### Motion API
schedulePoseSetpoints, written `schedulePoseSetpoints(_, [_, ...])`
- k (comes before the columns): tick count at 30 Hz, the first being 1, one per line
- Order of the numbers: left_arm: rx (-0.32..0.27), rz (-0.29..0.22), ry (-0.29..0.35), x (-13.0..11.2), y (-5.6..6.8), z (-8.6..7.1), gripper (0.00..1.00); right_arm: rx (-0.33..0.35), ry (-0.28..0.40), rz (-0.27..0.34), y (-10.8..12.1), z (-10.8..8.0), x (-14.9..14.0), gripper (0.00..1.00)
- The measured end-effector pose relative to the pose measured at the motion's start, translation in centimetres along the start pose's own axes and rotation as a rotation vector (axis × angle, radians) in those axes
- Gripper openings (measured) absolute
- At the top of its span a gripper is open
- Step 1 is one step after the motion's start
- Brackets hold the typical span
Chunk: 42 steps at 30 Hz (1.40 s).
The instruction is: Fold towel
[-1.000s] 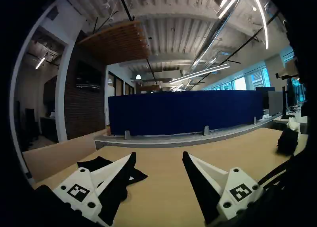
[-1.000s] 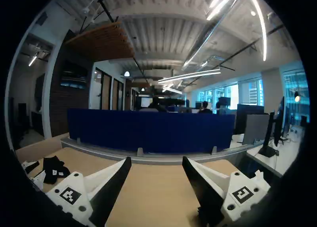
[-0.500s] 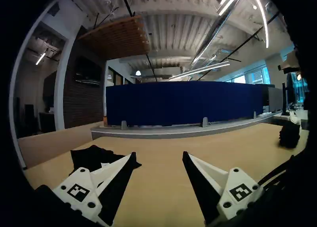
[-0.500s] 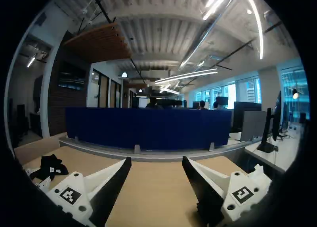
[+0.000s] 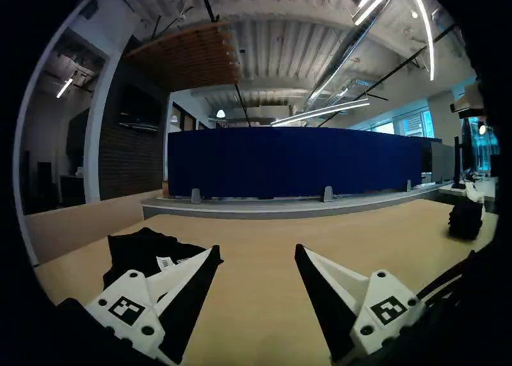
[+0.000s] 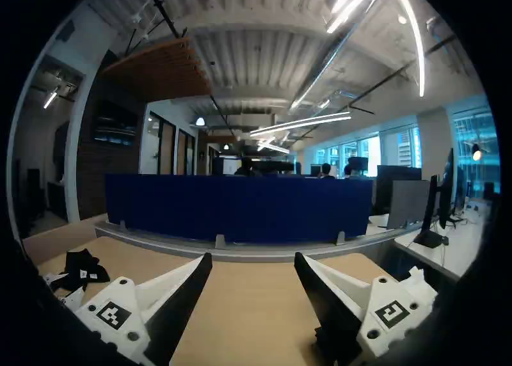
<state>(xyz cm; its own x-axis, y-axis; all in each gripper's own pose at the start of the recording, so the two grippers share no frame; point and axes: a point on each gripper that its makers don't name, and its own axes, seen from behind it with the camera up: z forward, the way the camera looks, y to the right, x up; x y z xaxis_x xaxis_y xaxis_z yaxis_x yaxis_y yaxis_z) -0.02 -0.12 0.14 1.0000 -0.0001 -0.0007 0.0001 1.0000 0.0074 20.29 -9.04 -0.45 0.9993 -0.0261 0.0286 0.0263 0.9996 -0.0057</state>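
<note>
The crumpled black cloth towel (image 5: 142,249) lies on the pale wooden tabletop (image 5: 269,231), on the near side of the long dark-blue fabric partition (image 5: 294,161). It sits just beyond and partly behind the left finger (image 5: 173,283) of the left gripper (image 5: 256,249) — whether that finger touches the cloth I cannot tell. This gripper's two wedge-shaped white plastic fingers, black on their inner faces, are spread wide with bare tabletop between them, and it holds nothing. A small white tag (image 5: 165,262) shows among the towel's matte, rumpled folds. In the right gripper view the right gripper (image 6: 253,257) is likewise spread wide and empty, also short of the partition, with the same towel (image 6: 80,269) well off to its left — one towel in all. Each of the four fingers carries one square black-and-white marker (image 5: 126,310).
</note>
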Motion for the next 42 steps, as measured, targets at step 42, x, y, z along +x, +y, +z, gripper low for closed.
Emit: schedulePoseSetpoints(42, [0.004,0.0,-0.001,0.0,-0.2,-0.1,0.86,-0.027,0.008,0.026,9.0,1.7,-13.1,1.0])
